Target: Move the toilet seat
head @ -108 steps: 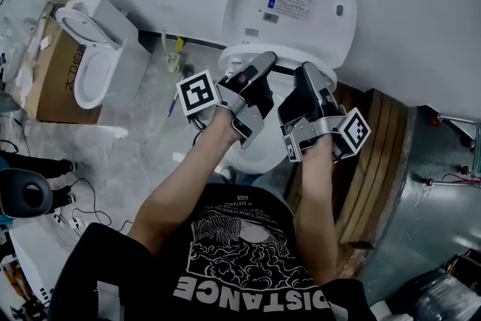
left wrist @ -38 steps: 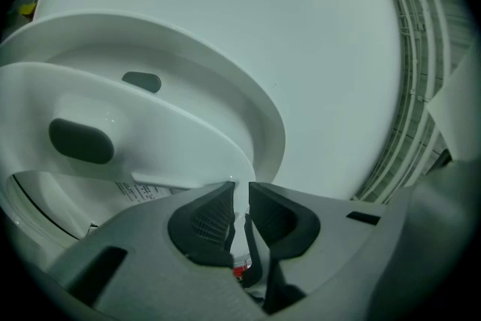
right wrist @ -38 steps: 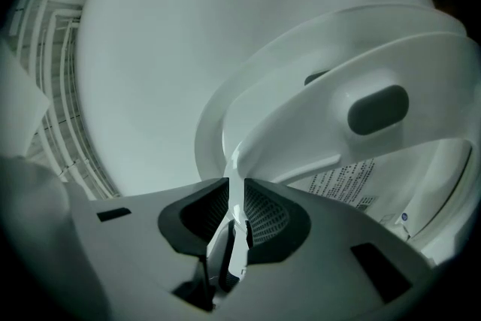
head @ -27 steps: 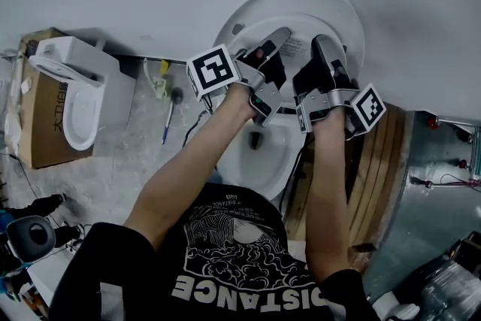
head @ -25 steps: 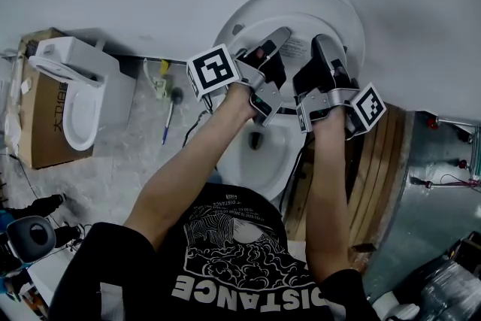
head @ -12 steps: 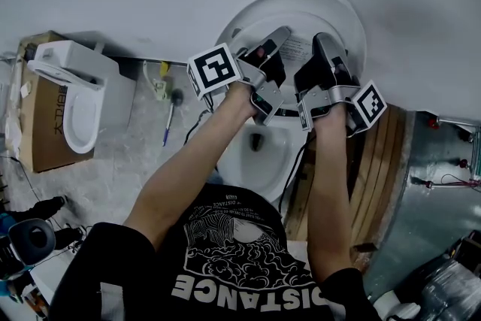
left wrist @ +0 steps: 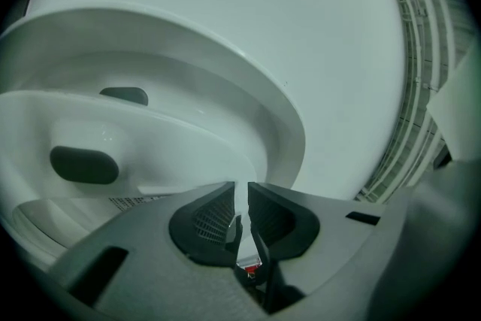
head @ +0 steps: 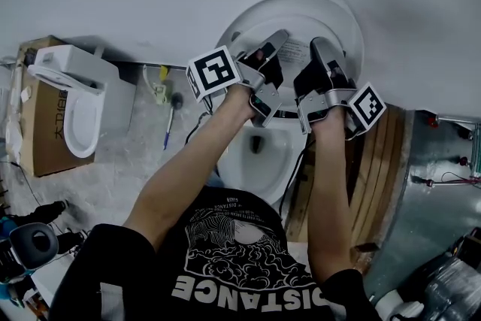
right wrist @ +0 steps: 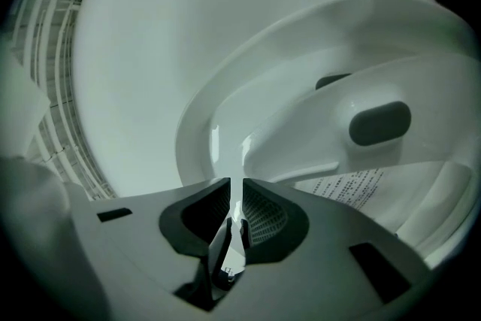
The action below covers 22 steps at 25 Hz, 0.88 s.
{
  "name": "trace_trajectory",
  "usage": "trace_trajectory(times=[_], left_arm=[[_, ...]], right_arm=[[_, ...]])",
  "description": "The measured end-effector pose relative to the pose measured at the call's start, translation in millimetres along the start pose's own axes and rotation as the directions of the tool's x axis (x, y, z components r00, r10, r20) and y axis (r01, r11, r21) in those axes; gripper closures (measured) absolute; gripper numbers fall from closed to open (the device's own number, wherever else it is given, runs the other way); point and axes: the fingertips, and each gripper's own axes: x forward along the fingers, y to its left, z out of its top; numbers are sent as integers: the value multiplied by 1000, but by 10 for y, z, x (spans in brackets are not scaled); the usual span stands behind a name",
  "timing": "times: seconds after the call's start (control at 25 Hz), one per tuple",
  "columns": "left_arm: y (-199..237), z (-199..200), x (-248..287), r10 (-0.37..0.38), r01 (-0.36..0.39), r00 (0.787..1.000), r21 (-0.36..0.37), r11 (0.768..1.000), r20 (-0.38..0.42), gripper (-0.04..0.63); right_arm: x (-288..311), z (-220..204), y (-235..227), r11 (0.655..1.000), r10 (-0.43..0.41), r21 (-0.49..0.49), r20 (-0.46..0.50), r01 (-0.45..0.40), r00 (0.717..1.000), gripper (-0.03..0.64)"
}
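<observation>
Head view: we have the white oval plastic toilet seat [head: 301,20] tipped up close to the white lid [head: 355,22], which is close to the pale wall. The left hand-held gripper [head: 279,37] and right hand-held gripper [head: 319,43] sit side by side on the seat's raised front edge, above the white ceramic bowl [head: 259,162]. A second white toilet [head: 75,98] rests on a brown cardboard box [head: 41,146] to the left. Stacked wooden boards [head: 379,162] lie to the right.

Left gripper view: the left hand-held gripper [left wrist: 240,195] is clenched, with a thin white sliver of the seat [left wrist: 150,139] pinched between its jaws. We note a dark oval bumper [left wrist: 84,165] on the seat's underside.

Right gripper view: the right hand-held gripper [right wrist: 237,195] is likewise clenched on the seat's [right wrist: 316,131] edge. A dark bumper [right wrist: 379,124] and a printed label [right wrist: 346,183] show beyond.
</observation>
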Motion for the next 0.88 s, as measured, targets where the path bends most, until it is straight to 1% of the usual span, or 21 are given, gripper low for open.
trace_trajectory(times=[0.16,0.28,0.4,0.52,0.68,0.76,0.88], left_arm=[[-25,-189,-104,15,-15,1000,37,999,-12,534],[-17,-318,-209,37,-34,999,101,994,-24,534],[-71,-330,-248,49,-46,998,145,988,-24,534],[-171,-373,-302,60,-56,998,182,982,-18,540],[-287,-488,-424,74,-66,997,265,962,-20,545],[-368,-540,-486,82,-72,996,325,943,-19,545],[-501,-700,-595,95,-80,995,418,905,-15,546]], right_arm=[[-191,-80,42,998,-12,-58,-25,11,1000,560],[-322,-143,54,991,-30,-131,-33,25,999,560],[-324,-167,122,975,-59,-219,-54,46,997,560],[-373,-200,248,951,-79,-305,-72,53,994,560],[-474,-372,463,890,-89,-456,-114,28,989,560],[-545,-467,524,857,-132,-512,-118,53,984,560],[-724,-567,609,777,-183,-626,-129,63,975,560]])
